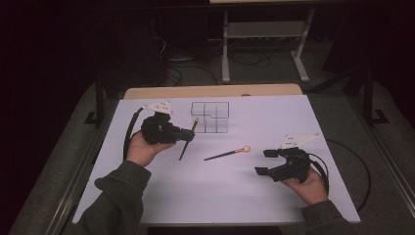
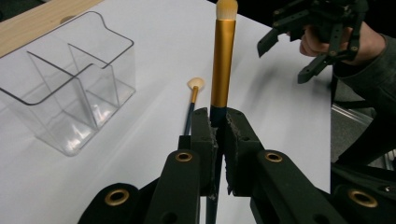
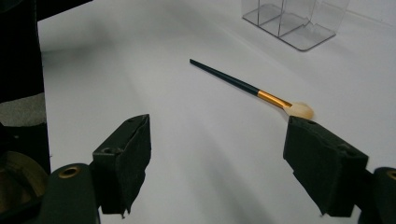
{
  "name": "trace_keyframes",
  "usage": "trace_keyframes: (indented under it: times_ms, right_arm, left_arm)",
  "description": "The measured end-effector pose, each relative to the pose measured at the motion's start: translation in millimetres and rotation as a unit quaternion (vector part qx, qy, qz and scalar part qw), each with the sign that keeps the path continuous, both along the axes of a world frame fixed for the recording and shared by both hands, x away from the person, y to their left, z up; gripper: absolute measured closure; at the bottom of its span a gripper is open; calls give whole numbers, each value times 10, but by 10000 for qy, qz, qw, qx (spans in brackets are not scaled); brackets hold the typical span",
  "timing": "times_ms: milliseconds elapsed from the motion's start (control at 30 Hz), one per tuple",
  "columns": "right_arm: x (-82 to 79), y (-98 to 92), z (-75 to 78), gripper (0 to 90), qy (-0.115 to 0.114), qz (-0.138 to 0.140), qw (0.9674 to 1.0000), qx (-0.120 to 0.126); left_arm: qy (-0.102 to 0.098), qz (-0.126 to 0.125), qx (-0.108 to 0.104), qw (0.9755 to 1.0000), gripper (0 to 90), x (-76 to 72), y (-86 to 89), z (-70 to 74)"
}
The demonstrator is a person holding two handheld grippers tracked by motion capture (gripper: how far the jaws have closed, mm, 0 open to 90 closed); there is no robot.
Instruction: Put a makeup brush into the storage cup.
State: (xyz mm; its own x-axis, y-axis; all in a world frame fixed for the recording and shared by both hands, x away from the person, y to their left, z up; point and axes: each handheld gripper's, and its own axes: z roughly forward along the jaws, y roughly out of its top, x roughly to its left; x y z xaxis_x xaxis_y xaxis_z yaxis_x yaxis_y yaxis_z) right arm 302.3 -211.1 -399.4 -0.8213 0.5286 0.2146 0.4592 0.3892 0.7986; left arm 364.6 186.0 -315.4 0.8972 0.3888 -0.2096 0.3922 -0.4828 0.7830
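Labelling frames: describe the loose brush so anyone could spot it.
On the white table, in front of the clear organizer, a dark-handled brush lies flat. Unlike the other brush, clamped in the left tongs, nothing holds it.

you're working in a dim room; light falls mostly on the white table top [image 1: 274, 196], which has a pale wooden strip [image 1: 210, 91] along its far edge. beyond it a white metal frame [image 1: 264, 29] stands on grey floor [image 1: 391, 147], with dark cables [image 1: 186, 73] strewn nearby.
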Motion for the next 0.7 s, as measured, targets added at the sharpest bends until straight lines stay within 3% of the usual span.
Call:
trace_keyframes:
  times_ms: [167,700]
  right_arm:
    - [0,-15,-12,222,51,22,10000,26]
    - [10,-46,-29,215,13,-21,10000,76]
  left_arm:
    - [16,76,-71,9999,833,64,-7,16]
    - [31,133,33,9999,833,340,-105,92]
